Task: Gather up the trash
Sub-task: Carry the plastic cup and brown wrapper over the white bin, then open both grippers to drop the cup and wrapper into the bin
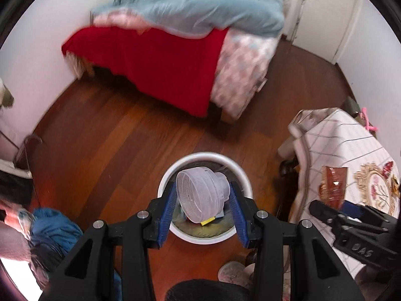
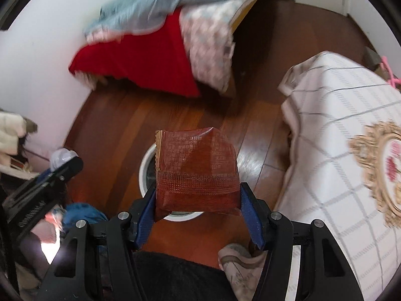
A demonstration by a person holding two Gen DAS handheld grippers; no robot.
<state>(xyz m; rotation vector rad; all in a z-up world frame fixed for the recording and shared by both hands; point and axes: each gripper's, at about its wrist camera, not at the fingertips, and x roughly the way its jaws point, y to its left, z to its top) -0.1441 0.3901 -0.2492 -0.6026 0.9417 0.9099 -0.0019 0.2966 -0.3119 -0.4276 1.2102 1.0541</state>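
We see a white bin [image 1: 246, 183] on reddish-brown plank floor [image 1: 120, 135]; the plastic cup [image 1: 200, 193] is translucent white with ribbed lines; the wrapper [image 2: 198, 173] is dark red with fine pale print; our jaws carry blue pads on black frames; the bed [image 1: 163, 70] shows red, pale blue and pink-checked covers; the cloth [image 2: 338, 135] is white with grey grid lines.

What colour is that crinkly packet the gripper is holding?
The wrapper is reddish-brown with fine printed text, clearest in the right wrist view.

Left tool [image 1: 203, 202] and right tool [image 2: 198, 199] both point downward, each clamped on something
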